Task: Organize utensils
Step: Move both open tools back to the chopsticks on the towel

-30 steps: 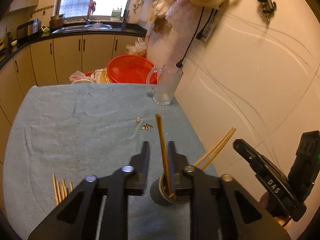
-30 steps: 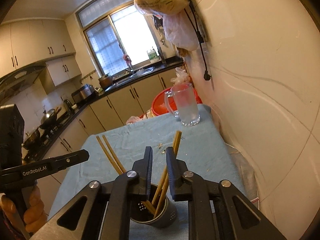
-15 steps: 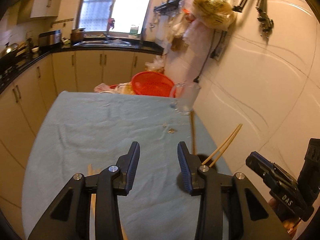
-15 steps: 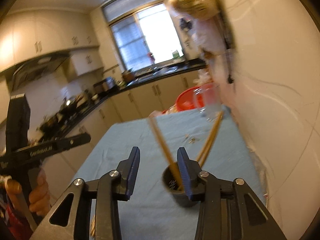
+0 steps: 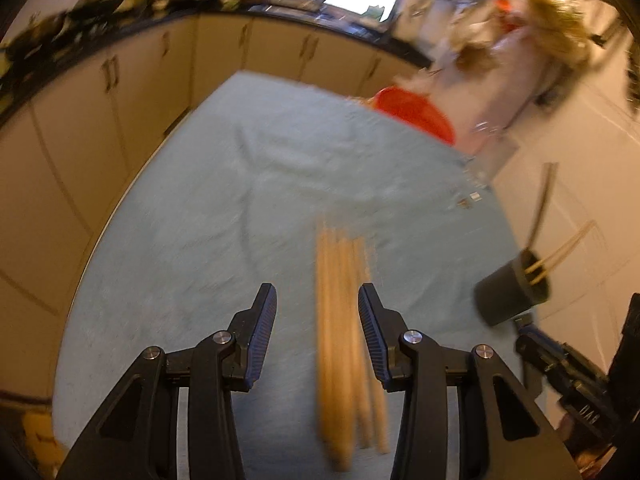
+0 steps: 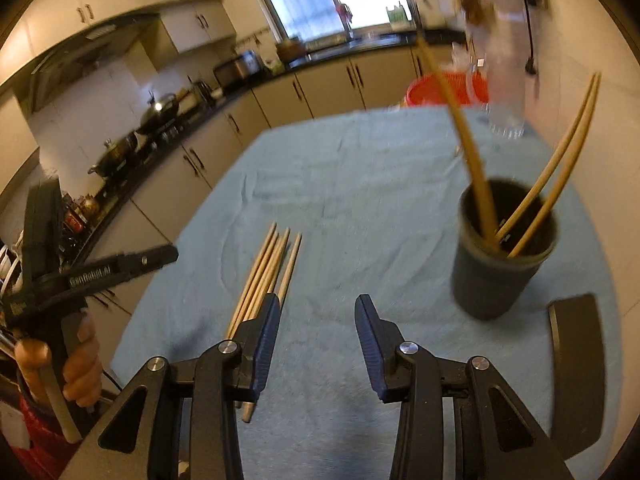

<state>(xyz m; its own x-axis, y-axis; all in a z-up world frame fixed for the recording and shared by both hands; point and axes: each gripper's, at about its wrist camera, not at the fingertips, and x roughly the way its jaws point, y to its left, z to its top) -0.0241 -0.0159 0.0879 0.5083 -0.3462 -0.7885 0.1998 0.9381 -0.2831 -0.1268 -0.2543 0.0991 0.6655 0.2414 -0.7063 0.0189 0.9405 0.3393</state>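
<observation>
Now I was going back for more chopsticks (image 5: 344,332), which lay bundled on the tabletop (image 5: 224,216); the cup (image 6: 500,256) already held three. My left tool (image 5: 318,316) hung over them, apart and empty, though blur hid the gap. The right tool (image 6: 316,316) was closing on nothing, the bundle just left of it. Next: lower and pinch one.

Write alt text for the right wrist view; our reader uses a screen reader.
Open right tongs hover over a blue cloth, holding nothing. Loose chopsticks lie left; a dark cup holding three more stands right.
</observation>
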